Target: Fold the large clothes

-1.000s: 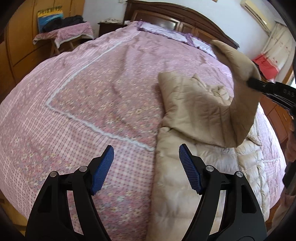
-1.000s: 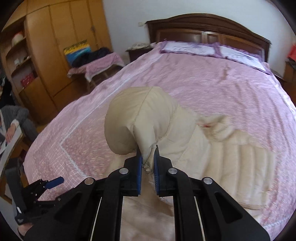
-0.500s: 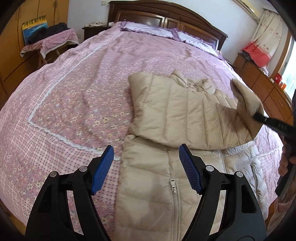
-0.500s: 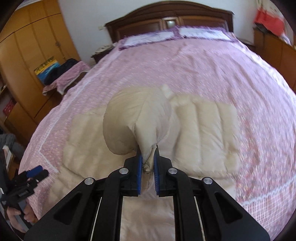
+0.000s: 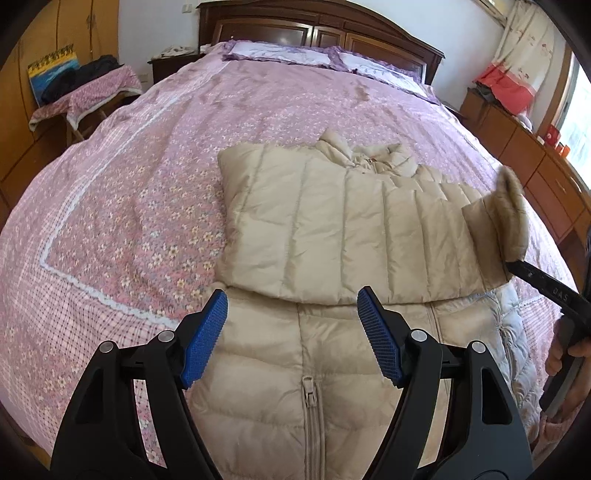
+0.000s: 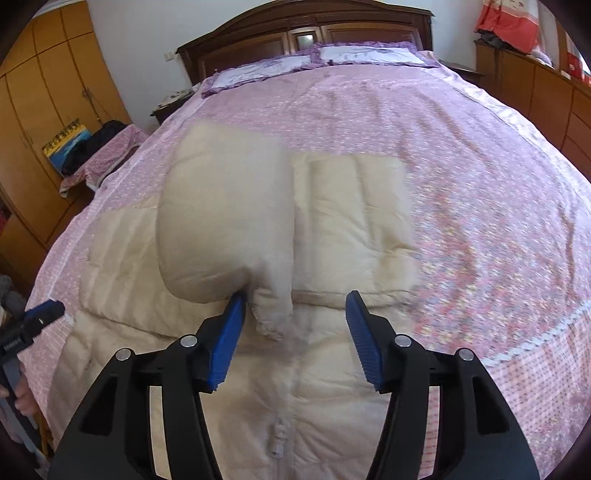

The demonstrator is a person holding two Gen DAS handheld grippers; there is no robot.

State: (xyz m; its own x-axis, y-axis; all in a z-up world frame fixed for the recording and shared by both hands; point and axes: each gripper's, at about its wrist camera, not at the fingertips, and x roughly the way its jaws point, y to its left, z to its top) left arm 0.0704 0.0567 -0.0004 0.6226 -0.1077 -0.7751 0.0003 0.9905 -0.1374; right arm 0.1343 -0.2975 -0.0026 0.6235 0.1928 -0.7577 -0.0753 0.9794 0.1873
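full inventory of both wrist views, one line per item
down jacket: 1, beige, on bed, sleeve folded across chest
bedspread: 1, pink floral, covers bed
pillows: 2, lilac, by headboard
headboard: 1, dark wood, far end
side table: 1, pink cloth, left of bed
wardrobe: 1, orange wood, left wall
dresser: 1, wood, right of bed
left gripper: open, above jacket
right gripper: open, sleeve cuff against one pad

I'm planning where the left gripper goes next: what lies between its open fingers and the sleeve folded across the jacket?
In the left wrist view, only the jacket's zipped front lies between the left gripper and the folded sleeve.
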